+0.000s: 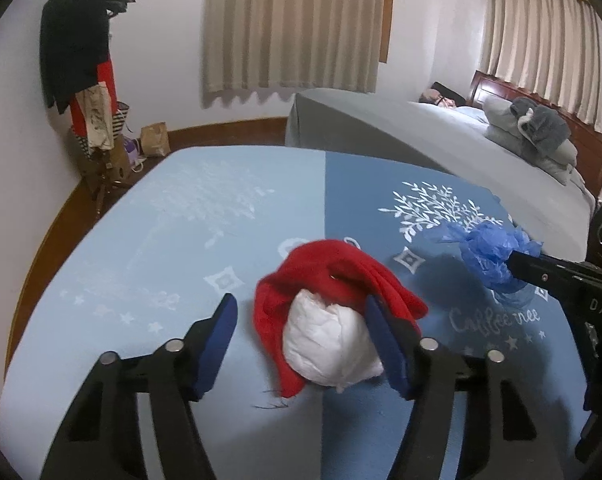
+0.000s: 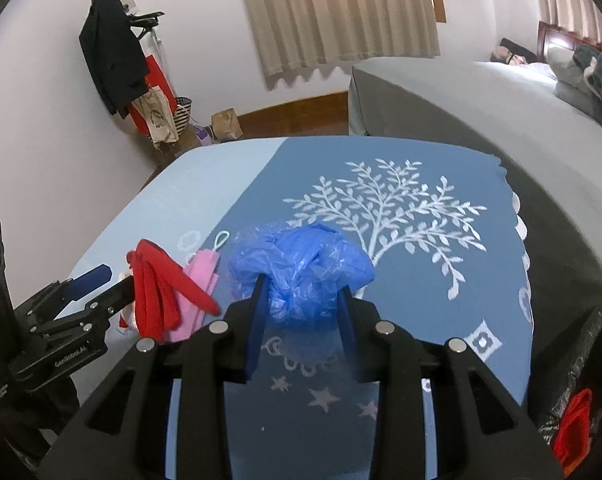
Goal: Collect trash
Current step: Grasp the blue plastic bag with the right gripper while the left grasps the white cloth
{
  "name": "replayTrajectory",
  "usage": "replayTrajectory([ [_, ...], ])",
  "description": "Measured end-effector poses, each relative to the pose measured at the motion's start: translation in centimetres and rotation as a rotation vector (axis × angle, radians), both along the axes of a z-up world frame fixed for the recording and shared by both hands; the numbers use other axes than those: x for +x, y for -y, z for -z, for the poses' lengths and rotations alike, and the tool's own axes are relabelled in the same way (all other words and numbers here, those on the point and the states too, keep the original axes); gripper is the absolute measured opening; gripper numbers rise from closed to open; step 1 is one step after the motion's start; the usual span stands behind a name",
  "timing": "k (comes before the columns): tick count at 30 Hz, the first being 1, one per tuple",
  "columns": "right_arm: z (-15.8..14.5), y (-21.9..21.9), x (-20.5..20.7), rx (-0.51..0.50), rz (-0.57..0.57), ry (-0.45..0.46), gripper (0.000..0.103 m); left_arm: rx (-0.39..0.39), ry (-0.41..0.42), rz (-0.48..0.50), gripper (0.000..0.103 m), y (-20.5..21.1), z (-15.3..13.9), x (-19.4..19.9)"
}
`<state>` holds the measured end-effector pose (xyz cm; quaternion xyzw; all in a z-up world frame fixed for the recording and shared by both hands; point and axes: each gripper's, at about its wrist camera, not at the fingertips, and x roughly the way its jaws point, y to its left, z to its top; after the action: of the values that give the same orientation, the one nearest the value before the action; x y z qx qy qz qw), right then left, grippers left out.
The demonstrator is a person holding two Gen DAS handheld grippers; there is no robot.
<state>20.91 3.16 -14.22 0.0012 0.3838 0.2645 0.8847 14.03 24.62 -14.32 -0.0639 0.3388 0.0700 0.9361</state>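
You are working over a table (image 1: 149,240) with a blue cloth, and a big grey bed (image 1: 441,140) sits far off on the right. Near the middle of the table lies a red cloth (image 1: 321,272) with a white paper ball (image 1: 329,344) tucked under it. A pink thing (image 2: 205,276) lies just beside the red cloth.

Your right tongs (image 2: 301,304) are squeezed onto a crumpled blue plastic bag (image 2: 301,264), which looks lifted a little off the table. That piece of trash is picked up, I think.

Your left tongs (image 1: 301,340) are partly open around the white paper ball. The right finger touches it, the left one is apart.

Next, close the left tongs gently on the ball, and try not to pinch the red cloth too.
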Motion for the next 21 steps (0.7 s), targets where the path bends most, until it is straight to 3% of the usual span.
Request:
replayTrajectory([
  [7, 0.4, 0.3, -0.3, 0.001, 0.006, -0.011, 0.032, -0.016, -0.014, 0.023, 0.061, 0.9, 0.5, 0.0],
  [12, 0.5, 0.3, -0.3, -0.001, 0.01, -0.017, 0.032, -0.041, -0.035, 0.052, 0.048, 1.3, 1.0, 0.7],
  [13, 0.4, 0.3, -0.3, -0.001, 0.01, -0.018, 0.032, -0.052, -0.04, 0.064, 0.041, 1.3, 1.1, 0.8],
  [21, -0.4, 1.2, -1.1, 0.012, 0.017, -0.002, 0.032, -0.05, 0.005, 0.052, 0.035, 2.1, -0.1, -0.9],
])
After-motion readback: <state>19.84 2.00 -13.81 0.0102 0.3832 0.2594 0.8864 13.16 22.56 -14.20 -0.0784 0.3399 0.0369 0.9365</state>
